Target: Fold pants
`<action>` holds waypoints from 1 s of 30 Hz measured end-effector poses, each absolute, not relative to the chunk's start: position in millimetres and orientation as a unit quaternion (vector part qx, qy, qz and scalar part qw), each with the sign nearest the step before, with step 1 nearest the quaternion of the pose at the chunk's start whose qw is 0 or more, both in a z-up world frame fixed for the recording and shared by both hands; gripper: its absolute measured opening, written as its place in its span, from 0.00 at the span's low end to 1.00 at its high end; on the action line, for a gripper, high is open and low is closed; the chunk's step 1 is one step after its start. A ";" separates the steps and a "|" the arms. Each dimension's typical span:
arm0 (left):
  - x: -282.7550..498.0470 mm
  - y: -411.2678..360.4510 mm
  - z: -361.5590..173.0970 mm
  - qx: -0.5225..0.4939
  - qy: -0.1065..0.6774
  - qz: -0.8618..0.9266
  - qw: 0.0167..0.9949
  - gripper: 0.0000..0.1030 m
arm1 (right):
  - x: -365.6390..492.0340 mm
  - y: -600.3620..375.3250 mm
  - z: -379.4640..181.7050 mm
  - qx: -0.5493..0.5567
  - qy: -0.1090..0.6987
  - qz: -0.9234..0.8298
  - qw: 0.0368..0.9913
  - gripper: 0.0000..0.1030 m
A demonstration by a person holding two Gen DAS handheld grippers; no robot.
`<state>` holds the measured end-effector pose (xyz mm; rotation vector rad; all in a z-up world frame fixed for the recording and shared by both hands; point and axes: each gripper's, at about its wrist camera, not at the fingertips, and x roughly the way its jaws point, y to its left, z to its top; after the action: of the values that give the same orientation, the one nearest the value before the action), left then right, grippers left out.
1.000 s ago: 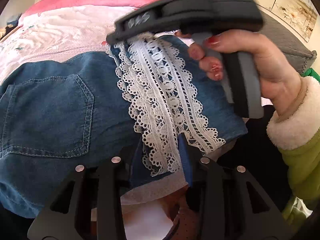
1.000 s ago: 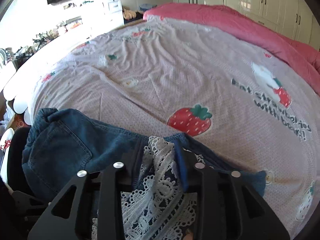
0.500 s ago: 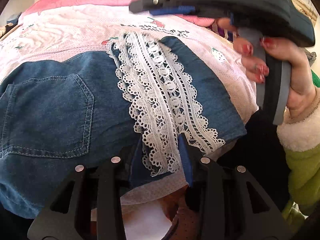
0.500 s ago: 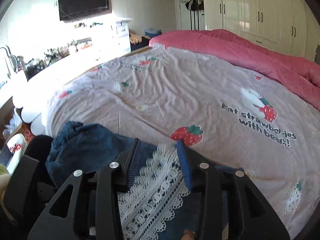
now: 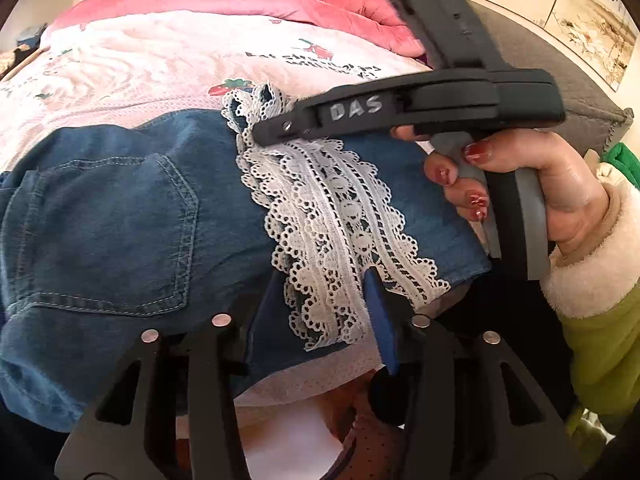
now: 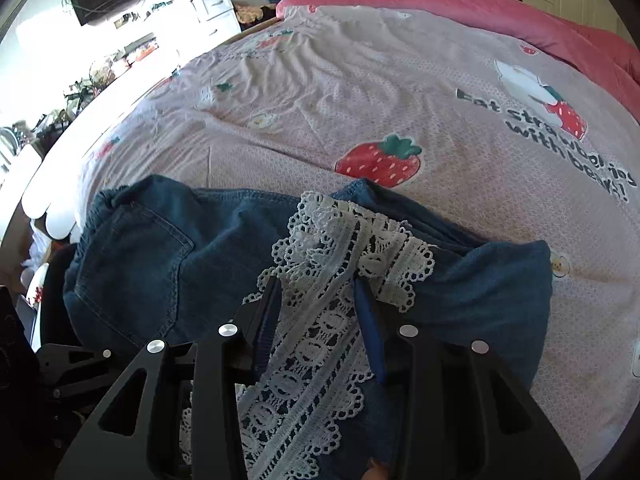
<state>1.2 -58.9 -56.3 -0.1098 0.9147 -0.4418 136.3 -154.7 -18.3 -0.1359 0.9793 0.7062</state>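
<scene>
— On the bed point(image 6: 360, 80)?
— One pair of denim pants point(image 5: 120, 220), one back pocket point(image 5: 104, 232) showing, one lace band point(image 5: 332, 216).
— Printed on the sheet?
— One big strawberry point(image 6: 378, 160).
— Grippers?
— Two: left gripper point(image 5: 320, 312), right gripper point(image 6: 316, 312). One hand point(image 5: 532, 180) in sight. One pink quilt point(image 6: 460, 4).

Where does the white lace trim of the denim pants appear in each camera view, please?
Left wrist: white lace trim runs diagonally through the centre, down to the gripper's fingers.
Right wrist: lace at lower centre, between the fingers.
Shared landmark: back pocket, left of the lace.
</scene>
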 end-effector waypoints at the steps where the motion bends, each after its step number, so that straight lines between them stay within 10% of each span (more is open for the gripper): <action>1: -0.9 -57.8 -53.3 -0.054 0.435 -0.211 0.874 0.37 | 133.1 -154.0 -10.9 -0.062 0.451 0.339 0.824 0.39; 15: -34.7 12.9 -23.7 -0.070 0.404 -0.125 0.903 0.65 | 101.3 -131.0 32.9 -0.052 0.401 0.361 0.840 0.78; 30: -67.3 56.5 -2.9 -0.118 0.369 -0.066 0.920 0.90 | 103.1 -75.9 37.5 -0.093 0.409 0.386 0.822 0.87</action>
<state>-67.3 56.5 -2.9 -0.2427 0.7575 -0.1360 103.1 -75.9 37.5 -0.1970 0.8709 0.8215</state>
